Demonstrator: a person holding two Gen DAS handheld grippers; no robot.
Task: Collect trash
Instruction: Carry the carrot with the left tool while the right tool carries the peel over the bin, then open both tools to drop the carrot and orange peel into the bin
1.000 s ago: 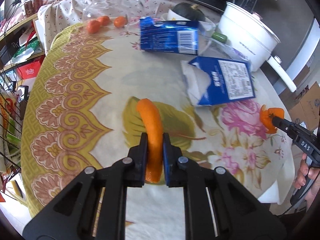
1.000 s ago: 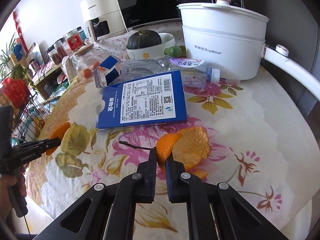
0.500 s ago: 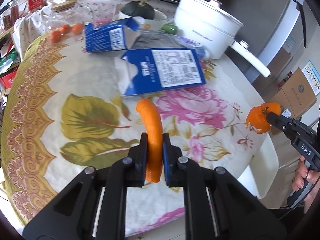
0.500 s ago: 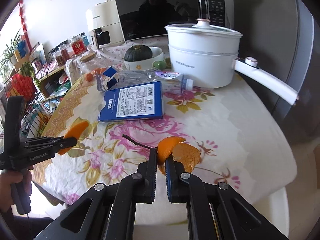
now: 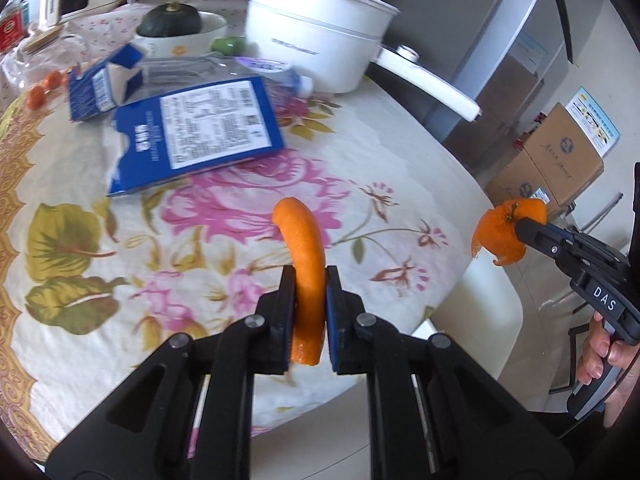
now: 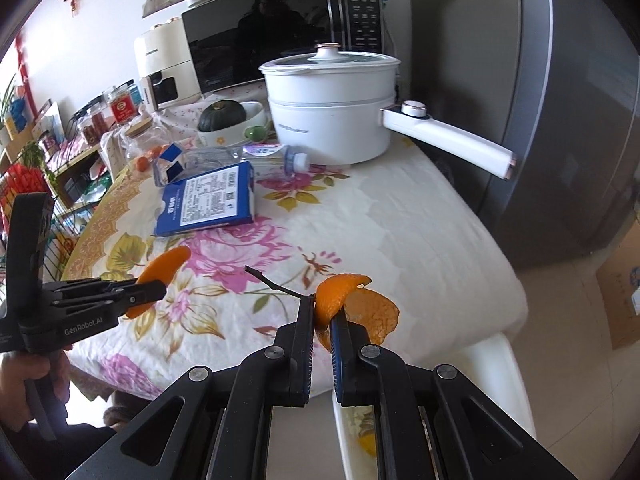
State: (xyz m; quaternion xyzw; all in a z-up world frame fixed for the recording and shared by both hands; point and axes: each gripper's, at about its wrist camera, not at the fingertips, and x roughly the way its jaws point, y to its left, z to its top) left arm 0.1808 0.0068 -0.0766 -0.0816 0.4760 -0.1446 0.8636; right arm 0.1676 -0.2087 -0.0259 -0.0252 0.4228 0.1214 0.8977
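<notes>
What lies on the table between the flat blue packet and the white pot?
In the right wrist view, a clear plastic bottle lies on its side between the flat blue packet and the white pot.

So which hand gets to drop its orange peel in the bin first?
Probably the right. Its hand-held gripper holds its peel past the table edge, above a white bin. The left hand-held gripper holds its peel over the table.

We see along each gripper's fingers, looking down from above the near edge of the floral tablecloth (image 5: 224, 208), close in. Our left view faces right, catching the right gripper (image 5: 520, 226); both views share the white pot (image 6: 332, 120).
</notes>
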